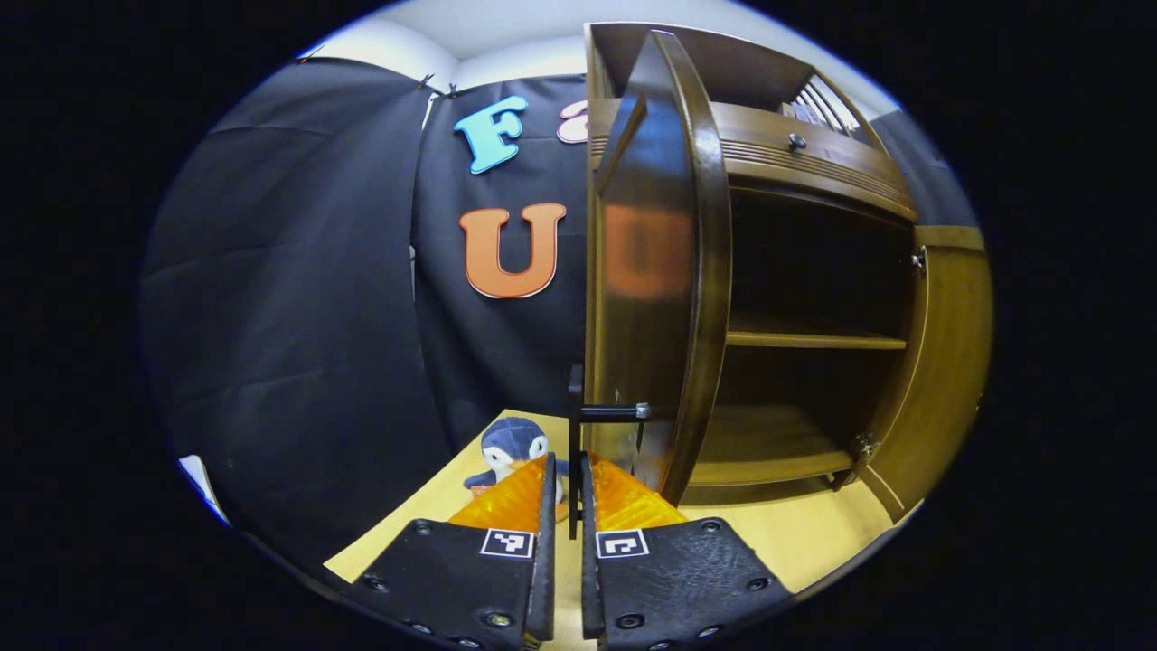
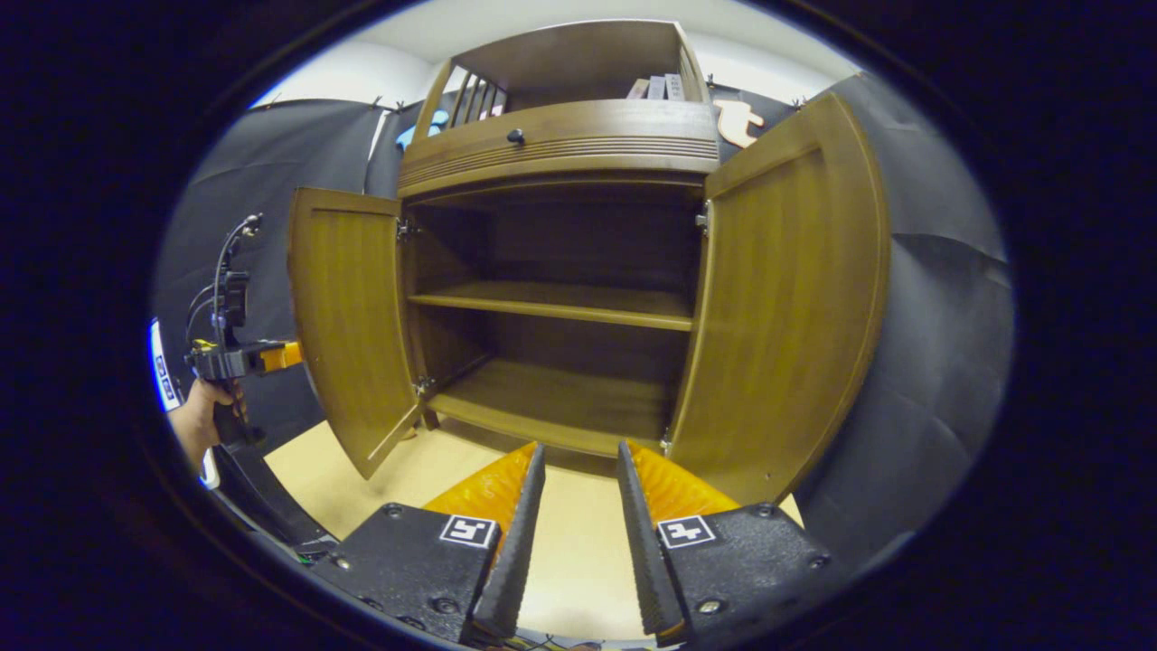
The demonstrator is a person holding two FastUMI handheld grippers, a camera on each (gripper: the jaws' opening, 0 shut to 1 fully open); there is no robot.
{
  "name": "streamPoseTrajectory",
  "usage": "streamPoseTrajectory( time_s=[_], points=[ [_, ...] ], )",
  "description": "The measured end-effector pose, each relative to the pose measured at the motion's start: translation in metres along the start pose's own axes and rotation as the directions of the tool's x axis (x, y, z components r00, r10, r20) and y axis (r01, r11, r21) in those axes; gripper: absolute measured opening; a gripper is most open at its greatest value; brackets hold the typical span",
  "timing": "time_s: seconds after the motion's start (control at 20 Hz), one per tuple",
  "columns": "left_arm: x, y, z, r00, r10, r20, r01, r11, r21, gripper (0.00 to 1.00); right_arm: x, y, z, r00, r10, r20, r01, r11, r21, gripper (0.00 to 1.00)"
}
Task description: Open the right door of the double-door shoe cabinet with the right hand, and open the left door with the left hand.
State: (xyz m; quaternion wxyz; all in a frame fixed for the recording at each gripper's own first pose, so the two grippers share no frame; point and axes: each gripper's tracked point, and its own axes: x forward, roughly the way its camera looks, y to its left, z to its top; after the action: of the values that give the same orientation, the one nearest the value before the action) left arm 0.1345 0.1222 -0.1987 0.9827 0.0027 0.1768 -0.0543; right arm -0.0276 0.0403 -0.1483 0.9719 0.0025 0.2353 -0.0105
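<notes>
In the left gripper view, my left gripper (image 1: 565, 493) sits nearest, its fingers drawn together on the thin dark handle bar (image 1: 575, 443) of the left door (image 1: 655, 271); I read both fingers as pressing on it. Just beyond the fingers, a plush penguin (image 1: 511, 448) lies on the pale floor (image 1: 795, 533) beside the door's swing path. The left door stands swung well out, edge-on to this camera.

In the right gripper view, my right gripper (image 2: 574, 493) hangs free with its fingers apart, holding nothing. Beyond it the shoe cabinet (image 2: 560, 145) shows both shelves, the right door (image 2: 786, 307) wide open.

I judge the step in hand to be finishing the left door's swing. To do it well, I would follow the hinge arc rather than pull straight, keep the bar square between the fingers, avoid forcing the hinge at its stop, and release only once the door rests.
</notes>
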Motion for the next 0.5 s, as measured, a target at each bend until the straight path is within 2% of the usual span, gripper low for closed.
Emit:
streamPoseTrajectory(
  time_s=[0.05, 0.1, 0.35, 0.4, 0.45, 0.5],
  points=[
    [-0.001, 0.004, 0.0, 1.0, -0.008, -0.001, 0.008, 1.0, -0.004, 0.22, 0.001, 0.004, 0.002, 1.0, -0.001, 0.003, 0.001, 1.0, -0.003, 0.52],
    [-0.002, 0.008, 0.0, 1.0, -0.014, -0.002, 0.014, 1.0, -0.007, 0.13, 0.002, 0.007, 0.004, 1.0, -0.002, 0.008, 0.003, 1.0, -0.007, 0.52],
    [-0.01, 0.044, -0.002, 1.0, 0.013, 0.008, -0.013, 1.0, -0.001, 0.12, 0.011, 0.026, 0.009, 1.0, -0.012, 0.015, 0.012, 1.0, -0.008, 0.55],
    [-0.01, 0.054, -0.003, 1.0, 0.026, 0.01, -0.026, 1.0, 0.002, 0.23, 0.013, 0.03, 0.011, 1.0, -0.015, 0.013, 0.015, 1.0, -0.007, 0.53],
    [-0.009, 0.064, -0.005, 0.999, 0.034, 0.004, -0.034, 0.999, -0.006, 0.07, 0.015, 0.033, 0.01, 1.0, -0.014, 0.009, 0.014, 1.0, -0.005, 0.54],
    [-0.01, 0.074, -0.005, 0.999, 0.04, 0.002, -0.04, 0.999, -0.021, 0.07, 0.017, 0.036, 0.01, 1.0, -0.016, 0.006, 0.016, 1.0, -0.004, 0.58]
  ],
)
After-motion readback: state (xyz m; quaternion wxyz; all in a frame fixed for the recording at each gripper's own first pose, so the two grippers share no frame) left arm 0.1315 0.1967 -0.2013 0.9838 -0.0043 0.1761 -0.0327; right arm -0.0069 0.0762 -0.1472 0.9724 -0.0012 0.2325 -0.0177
